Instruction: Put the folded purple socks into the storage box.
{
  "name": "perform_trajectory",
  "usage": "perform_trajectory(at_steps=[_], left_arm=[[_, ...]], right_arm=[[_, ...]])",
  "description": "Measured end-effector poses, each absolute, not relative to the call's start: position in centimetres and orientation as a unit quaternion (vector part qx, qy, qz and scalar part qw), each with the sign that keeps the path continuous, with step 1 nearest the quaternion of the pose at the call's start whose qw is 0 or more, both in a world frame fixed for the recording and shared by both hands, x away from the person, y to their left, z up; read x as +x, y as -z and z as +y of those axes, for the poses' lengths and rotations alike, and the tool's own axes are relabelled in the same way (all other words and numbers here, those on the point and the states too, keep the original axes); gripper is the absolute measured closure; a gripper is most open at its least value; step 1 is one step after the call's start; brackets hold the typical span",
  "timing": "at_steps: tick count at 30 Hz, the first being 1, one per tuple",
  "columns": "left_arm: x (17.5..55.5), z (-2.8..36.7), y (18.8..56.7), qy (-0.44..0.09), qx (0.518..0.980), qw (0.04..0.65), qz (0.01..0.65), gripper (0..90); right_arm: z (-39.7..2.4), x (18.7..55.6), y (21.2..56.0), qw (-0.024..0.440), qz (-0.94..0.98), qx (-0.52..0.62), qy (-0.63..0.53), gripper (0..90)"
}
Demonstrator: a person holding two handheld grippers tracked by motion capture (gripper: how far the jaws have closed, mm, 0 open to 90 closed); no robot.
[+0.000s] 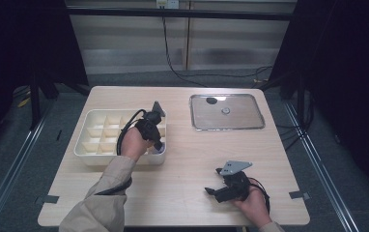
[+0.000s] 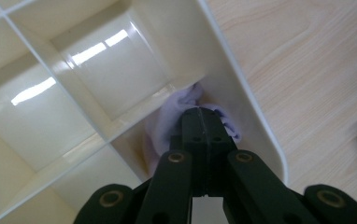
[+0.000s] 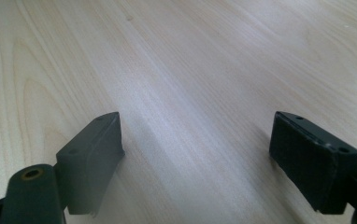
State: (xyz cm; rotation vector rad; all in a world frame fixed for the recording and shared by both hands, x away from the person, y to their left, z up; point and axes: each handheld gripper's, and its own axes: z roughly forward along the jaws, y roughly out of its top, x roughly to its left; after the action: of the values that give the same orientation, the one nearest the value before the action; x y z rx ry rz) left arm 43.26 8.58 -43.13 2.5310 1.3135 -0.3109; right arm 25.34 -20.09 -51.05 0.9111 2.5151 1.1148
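Left tongs (image 2: 200, 122) — jaws pressed together, with a fold of pale lilac cloth (image 2: 167, 126) pinched at their tips. The cloth, seemingly a small soft item whose exact kind cannot be told, sits down in the corner compartment of the cream divider tray (image 2: 242, 93), against the tray's outer wall. In the high view that compartment is the tray's near right corner, where a trace of the lilac cloth (image 1: 159, 150) shows beside the left tongs (image 1: 157, 144) and the person's left hand (image 1: 133, 142) arches over the tray (image 1: 88, 147).

Right tongs (image 3: 197, 154) — jaws standing wide with nothing between them, hovering just above bare wood. In the high view the right tongs (image 1: 214, 192) lie well to the right of the tray and nearer the person, on the worktop (image 1: 182, 169).

Farther to the right of the tray, toward the far edge, a shallow metal tray (image 1: 227, 126) holds one small round object (image 1: 225, 110) and a dark spot that cannot be made out.

Step in hand, by judgement: the cloth is being set into — or gripped within — the corner compartment; the frames alone do not decide which. If placing, the next move calls for parting the left jaws and lifting straight up so the fabric does not snag and ride out. If taking, it calls for a vertical lift clear of the partitions before any sideways travel.
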Motion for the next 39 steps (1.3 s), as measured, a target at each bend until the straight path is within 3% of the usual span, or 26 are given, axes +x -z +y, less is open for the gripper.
perform_trajectory(at_steps=[36,39], left_arm=[[42.3,8.8,42.8,0.093,0.871,0.146,0.459,90.0],[42.3,8.9,42.5,0.090,0.872,0.148,0.459,85.8]], right_arm=[[-20.0,25.3,51.0,0.120,0.862,0.313,-0.381,16.7],[-20.0,25.3,51.0,0.120,0.862,0.313,-0.381,16.7]])
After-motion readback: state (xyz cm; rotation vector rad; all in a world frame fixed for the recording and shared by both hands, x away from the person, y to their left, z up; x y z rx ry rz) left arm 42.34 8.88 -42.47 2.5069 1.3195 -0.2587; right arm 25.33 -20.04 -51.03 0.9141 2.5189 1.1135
